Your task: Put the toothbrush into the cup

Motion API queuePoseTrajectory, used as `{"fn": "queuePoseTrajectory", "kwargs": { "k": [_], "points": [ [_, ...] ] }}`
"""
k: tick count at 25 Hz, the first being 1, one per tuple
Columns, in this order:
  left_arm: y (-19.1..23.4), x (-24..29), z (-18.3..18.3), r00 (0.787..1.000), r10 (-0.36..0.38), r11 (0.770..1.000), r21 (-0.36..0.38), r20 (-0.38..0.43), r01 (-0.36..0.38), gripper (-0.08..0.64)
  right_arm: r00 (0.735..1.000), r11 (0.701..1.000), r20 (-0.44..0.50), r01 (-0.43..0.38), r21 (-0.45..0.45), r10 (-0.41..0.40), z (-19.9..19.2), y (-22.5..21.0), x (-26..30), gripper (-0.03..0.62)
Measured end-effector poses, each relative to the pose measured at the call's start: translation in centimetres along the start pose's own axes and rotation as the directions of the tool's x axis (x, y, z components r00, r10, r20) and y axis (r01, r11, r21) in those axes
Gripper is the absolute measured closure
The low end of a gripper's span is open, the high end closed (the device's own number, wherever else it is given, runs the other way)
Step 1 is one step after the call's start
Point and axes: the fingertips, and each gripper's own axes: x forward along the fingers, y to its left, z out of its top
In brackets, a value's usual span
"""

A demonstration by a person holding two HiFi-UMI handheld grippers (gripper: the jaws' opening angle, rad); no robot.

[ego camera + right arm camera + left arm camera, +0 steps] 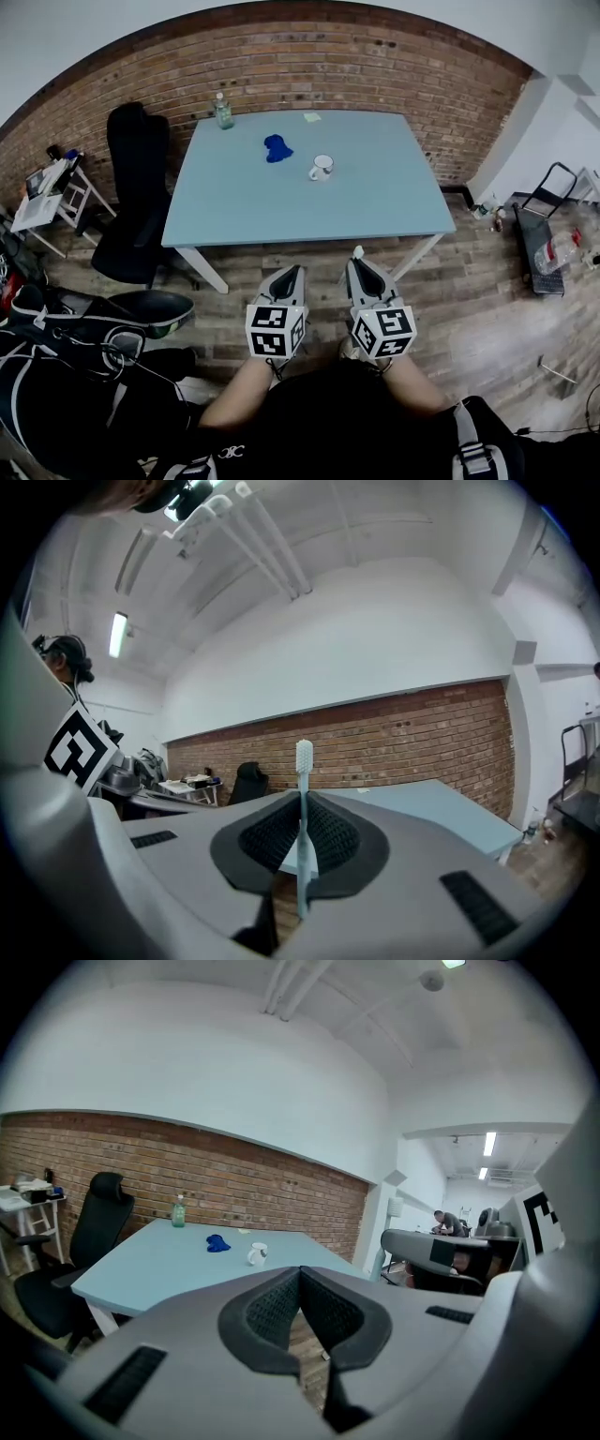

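A pale toothbrush point(303, 817) stands upright between the pads of my right gripper point(302, 827), bristle head up; the jaws are shut on its handle. In the head view its white tip point(358, 251) pokes up from the right gripper point(363, 270), held well short of the table's near edge. A white cup point(322, 168) stands on the light blue table point(375, 202), right of a blue cloth point(277, 148); the cup point(257, 1254) also shows far off in the left gripper view. My left gripper point(291, 276) hangs beside the right one, jaws shut point(300, 1283) with nothing between them.
A green bottle point(223, 112) and a small yellow note point(312, 117) sit at the table's far edge by the brick wall. A black office chair point(131, 202) stands left of the table. Bags lie on the floor at left; a cart point(544, 234) stands right.
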Motion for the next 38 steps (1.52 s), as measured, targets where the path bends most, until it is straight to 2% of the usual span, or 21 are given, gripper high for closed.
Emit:
{"fn": "queuePoseTrajectory", "kwargs": {
  "k": [6, 15, 25, 38],
  "points": [
    [2.0, 0.9, -0.3, 0.999, 0.033, 0.999, -0.012, -0.001, -0.033, 0.555, 1.0, 1.0, 0.015, -0.017, 0.005, 0.017, 0.2, -0.3, 2.4, 0.557],
    [5.4, 5.0, 1.7, 0.996, 0.09, 0.996, -0.014, 0.001, -0.09, 0.555, 0.998, 0.998, 0.032, -0.056, 0.01, 0.056, 1.4, -2.4, 8.5, 0.557],
    [6.0, 15.0, 4.0, 0.995, 0.098, 0.995, -0.022, -0.028, -0.099, 0.555, 0.998, 0.998, 0.005, -0.058, 0.036, 0.058, 1.8, -10.3, 15.6, 0.557],
    [5.4, 27.3, 8.1, 0.988, 0.147, 0.989, 0.011, -0.054, -0.146, 0.555, 0.993, 0.99, 0.009, -0.117, 0.079, 0.117, 3.7, -20.2, 24.1, 0.557]
  ]
}}
